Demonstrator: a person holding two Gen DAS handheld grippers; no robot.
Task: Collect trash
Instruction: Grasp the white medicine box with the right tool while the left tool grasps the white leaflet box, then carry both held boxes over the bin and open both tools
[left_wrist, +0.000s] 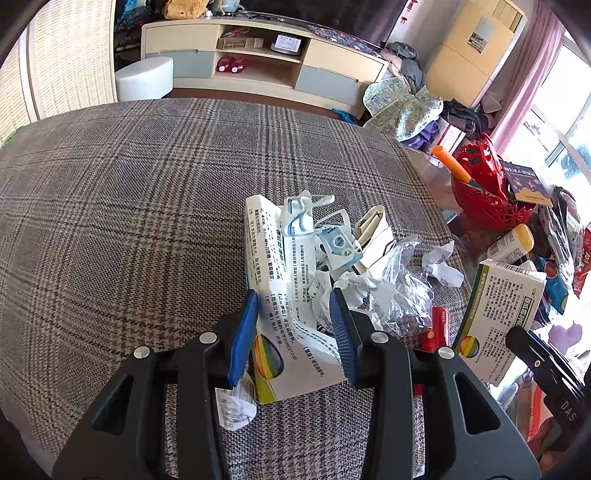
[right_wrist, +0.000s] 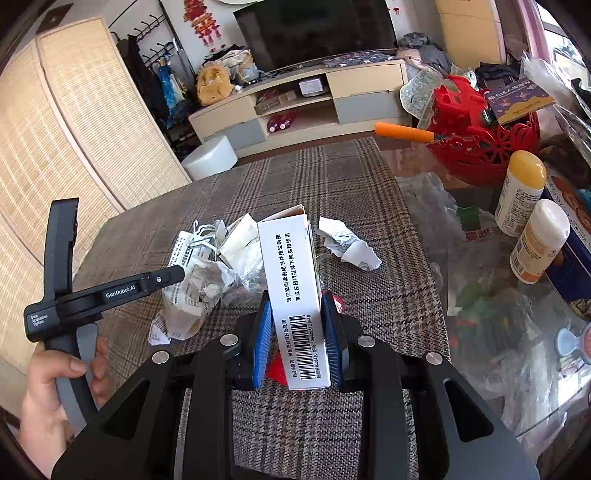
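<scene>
Plaid tablecloth (left_wrist: 129, 221), cluttered living room. Right gripper (right_wrist: 295, 332) clamps a white carton (right_wrist: 291, 288) by its narrow faces — light, crushable card. Left gripper (left_wrist: 295, 325) straddles a torn carton (left_wrist: 273, 295) in the paper heap, pads seemingly just touching — grip unclear.

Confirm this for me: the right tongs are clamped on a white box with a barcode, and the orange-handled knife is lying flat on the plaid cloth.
One part is wrong. The right tongs are clamped on the white box, but the orange-handled knife is not on the plaid cloth; it sticks out of the red basket. The right wrist view shows this.
</scene>
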